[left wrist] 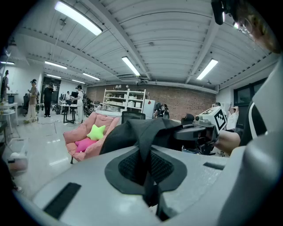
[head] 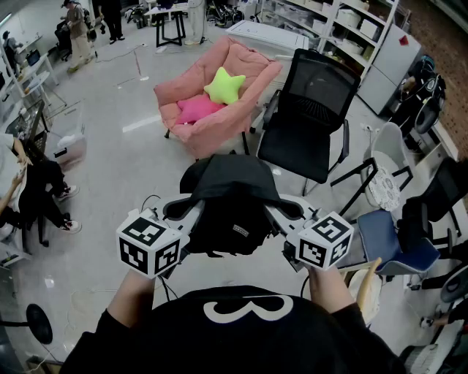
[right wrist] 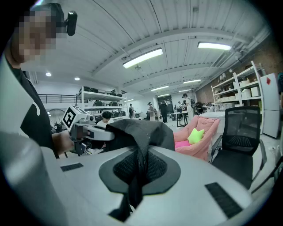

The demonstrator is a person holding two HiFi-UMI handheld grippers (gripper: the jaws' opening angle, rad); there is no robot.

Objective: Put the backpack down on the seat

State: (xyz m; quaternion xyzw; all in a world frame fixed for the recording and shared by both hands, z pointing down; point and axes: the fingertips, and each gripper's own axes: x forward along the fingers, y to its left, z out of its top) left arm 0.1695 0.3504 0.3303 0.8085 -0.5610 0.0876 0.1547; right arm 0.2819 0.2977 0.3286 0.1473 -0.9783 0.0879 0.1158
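Observation:
A black backpack (head: 230,201) hangs in the air in front of me, held up from both sides. My left gripper (head: 189,213) is shut on a black strap of the backpack (left wrist: 146,128), which runs down between its jaws (left wrist: 148,178). My right gripper (head: 284,213) is shut on another strap of the backpack (right wrist: 143,128) in the same way (right wrist: 136,178). Ahead on the floor stand a pink padded seat (head: 219,109) with a green star cushion (head: 224,85), and a black mesh office chair (head: 307,139) to its right. The backpack is above the floor, short of both seats.
A blue-seated chair (head: 387,237) and a white round chair (head: 384,188) stand to my right. White shelving (head: 344,22) lines the back right. A person sits at the far left (head: 36,190), and others stand at the back near tables (head: 168,22).

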